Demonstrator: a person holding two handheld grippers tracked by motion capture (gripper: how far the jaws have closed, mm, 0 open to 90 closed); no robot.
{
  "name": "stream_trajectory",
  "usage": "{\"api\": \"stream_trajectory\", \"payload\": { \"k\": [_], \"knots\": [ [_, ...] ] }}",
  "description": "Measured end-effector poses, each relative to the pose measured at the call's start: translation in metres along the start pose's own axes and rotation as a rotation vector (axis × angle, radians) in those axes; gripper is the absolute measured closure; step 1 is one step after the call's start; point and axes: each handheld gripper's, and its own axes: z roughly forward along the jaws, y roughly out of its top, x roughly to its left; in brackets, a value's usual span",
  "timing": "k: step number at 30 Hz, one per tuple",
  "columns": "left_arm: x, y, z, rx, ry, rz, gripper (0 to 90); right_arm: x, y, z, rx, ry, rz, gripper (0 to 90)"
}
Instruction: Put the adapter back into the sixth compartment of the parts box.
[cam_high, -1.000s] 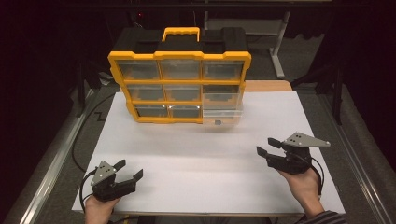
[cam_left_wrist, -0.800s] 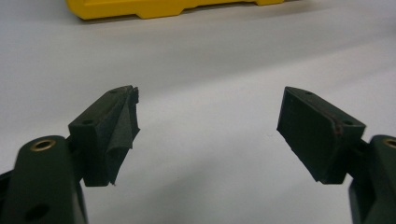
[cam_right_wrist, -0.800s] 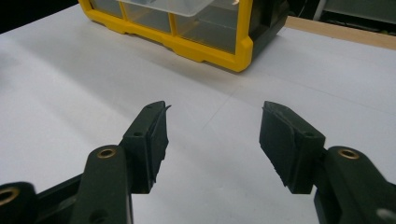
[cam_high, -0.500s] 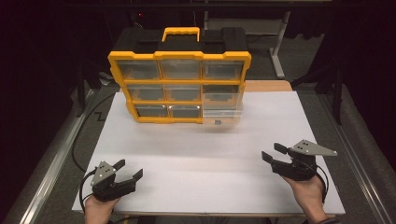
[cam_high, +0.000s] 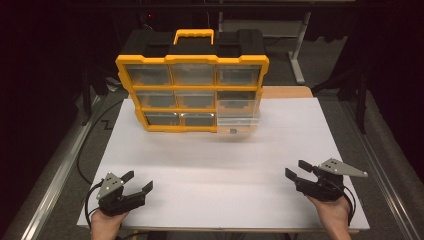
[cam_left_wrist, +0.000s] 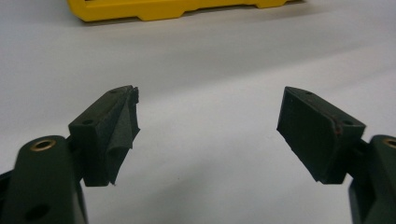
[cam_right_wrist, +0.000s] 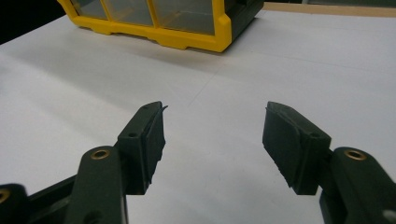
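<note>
A yellow-and-black organizer case with clear drawers stands upright at the back of the white tabletop. Its bottom-right clear drawer is pulled out, and a small dark piece shows in it. My left gripper rests near the front left corner, open, with only bare table between its jaws. My right gripper sits low near the front right, open and empty; its jaws have just been opening further. Both point toward the case, whose yellow base lies well ahead.
A wooden board edge shows behind the white top at the back right. Metal frame rails run along both sides, and a black cable trails on the left. A wide stretch of white surface separates the grippers from the case.
My right gripper has come down and back toward the front edge, its jaws a little wider. The left gripper and the case have not moved.
</note>
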Motion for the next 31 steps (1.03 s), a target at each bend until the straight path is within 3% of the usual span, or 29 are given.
{"api": "stream_trajectory", "payload": {
  "k": [12, 23, 31],
  "knots": [
    [0.001, 0.000, -0.001, -0.008, 0.001, -0.008, 21.2, -0.006, -0.019, -0.009, -0.038, -0.026, 0.018, 35.5],
    [0.004, 0.000, -0.007, -0.035, 0.008, -0.033, 21.2, -0.014, -0.048, -0.023, -0.110, -0.067, 0.088, 31.9],
    [0.004, 0.000, -0.006, -0.036, 0.010, -0.040, 21.2, -0.013, -0.050, -0.026, -0.134, -0.084, 0.080, 30.9]
  ]
}}
